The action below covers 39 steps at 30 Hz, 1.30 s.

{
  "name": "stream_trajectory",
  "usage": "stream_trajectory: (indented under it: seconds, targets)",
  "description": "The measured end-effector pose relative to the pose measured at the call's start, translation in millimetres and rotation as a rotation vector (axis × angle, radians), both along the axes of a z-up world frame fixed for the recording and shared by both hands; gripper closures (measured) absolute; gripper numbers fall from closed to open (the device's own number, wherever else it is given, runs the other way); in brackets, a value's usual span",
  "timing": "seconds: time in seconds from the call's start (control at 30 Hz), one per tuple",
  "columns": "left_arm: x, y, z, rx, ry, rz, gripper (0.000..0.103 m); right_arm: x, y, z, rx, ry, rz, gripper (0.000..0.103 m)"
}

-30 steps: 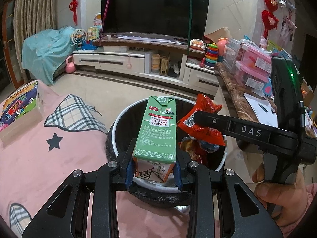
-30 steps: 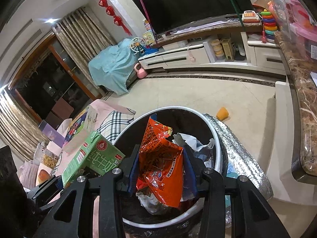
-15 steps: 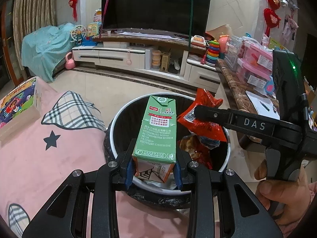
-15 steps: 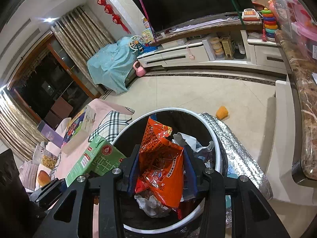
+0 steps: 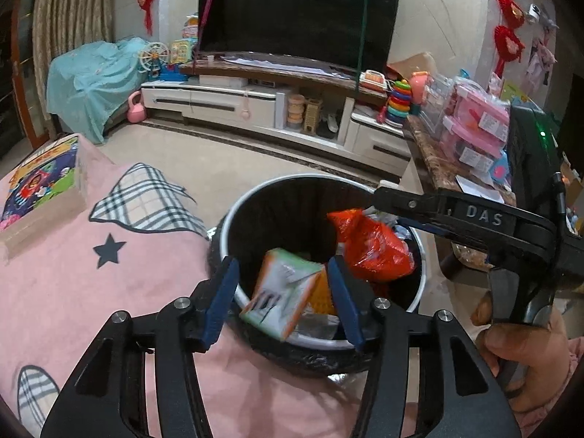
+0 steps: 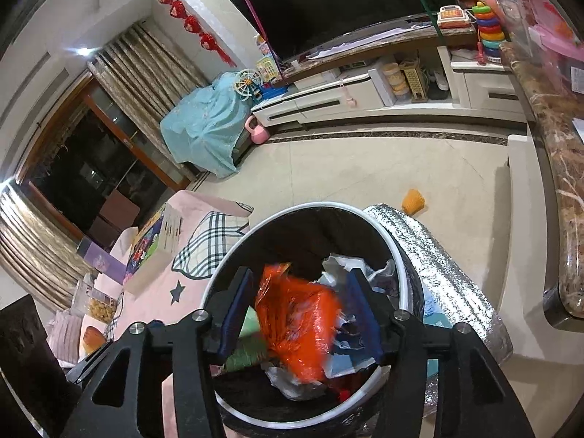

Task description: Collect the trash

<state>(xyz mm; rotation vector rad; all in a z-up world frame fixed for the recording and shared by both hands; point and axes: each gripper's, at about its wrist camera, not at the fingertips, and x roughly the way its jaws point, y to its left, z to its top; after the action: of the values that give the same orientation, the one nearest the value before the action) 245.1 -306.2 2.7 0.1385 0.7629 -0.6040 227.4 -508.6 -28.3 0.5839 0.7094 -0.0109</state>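
Observation:
A black trash bin with a white rim (image 5: 233,215) (image 6: 398,255) stands below both grippers. My left gripper (image 5: 283,301) is open; the green milk carton (image 5: 281,292) is blurred and tilted, falling between the fingers into the bin. My right gripper (image 6: 303,314) is open; the red snack bag (image 6: 303,325) (image 5: 372,248) is blurred and dropping free between its fingers onto the crumpled trash in the bin. The right gripper also shows in the left wrist view, over the bin's right side.
A pink cloth with plaid patches (image 5: 91,255) covers the surface left of the bin, with a picture box (image 5: 40,182) on it. A foil sheet (image 6: 445,266) lies right of the bin. A marble counter (image 6: 562,182) runs along the right. A TV stand (image 5: 255,102) is behind.
Both grippers have opened. The milk carton and the red snack bag have left the jaws and are dropping into the bin.

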Motion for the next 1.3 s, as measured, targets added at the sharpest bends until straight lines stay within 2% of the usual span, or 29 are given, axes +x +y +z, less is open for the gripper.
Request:
stream_trajectory:
  seconds: [0.07,0.23,0.4,0.53,0.77,0.83,0.97,1.13,1.27,1.3]
  targets:
    - [-1.0,6.8,1.2,-0.01,0.001,0.011,0.051,-2.3,2.1,3.1,0.001,-0.011,0.001,0.04]
    - [-4.9,24.2,1.7,-0.035,0.006,0.043,0.049,-7.1,9.9,10.0,-0.007,-0.03,0.009,0.038]
    - [-17.8,43.3,0.8,-0.059,0.005,0.071,0.046,-21.3,18.9,15.8,-0.028,-0.053,0.001,0.028]
    - [-33.3,63.6,-2.1,-0.083,0.01,0.096,0.042,-41.5,27.8,18.0,-0.034,-0.079,-0.011,0.012]
    - [-68.3,106.8,-9.5,-0.144,0.015,0.16,0.032,-90.8,55.3,14.7,-0.075,-0.112,-0.048,0.006]
    - [-78.4,118.7,-11.7,-0.157,0.013,0.181,0.026,-104.0,62.7,15.7,-0.095,-0.126,-0.066,0.005]
    - [-98.6,138.9,-12.2,-0.167,-0.014,0.219,0.022,-130.5,86.5,18.4,-0.181,-0.149,-0.084,0.001]
    - [-125.4,156.6,-6.1,-0.168,-0.072,0.242,0.019,-152.7,111.6,22.0,-0.272,-0.183,-0.094,0.001]
    - [-149.4,167.4,14.1,-0.19,-0.168,0.256,0.016,-170.1,134.4,42.5,-0.405,-0.241,-0.096,0.0]
    - [-154.6,169.0,18.5,-0.194,-0.194,0.267,0.011,-175.5,139.2,48.4,-0.436,-0.263,-0.103,0.0]
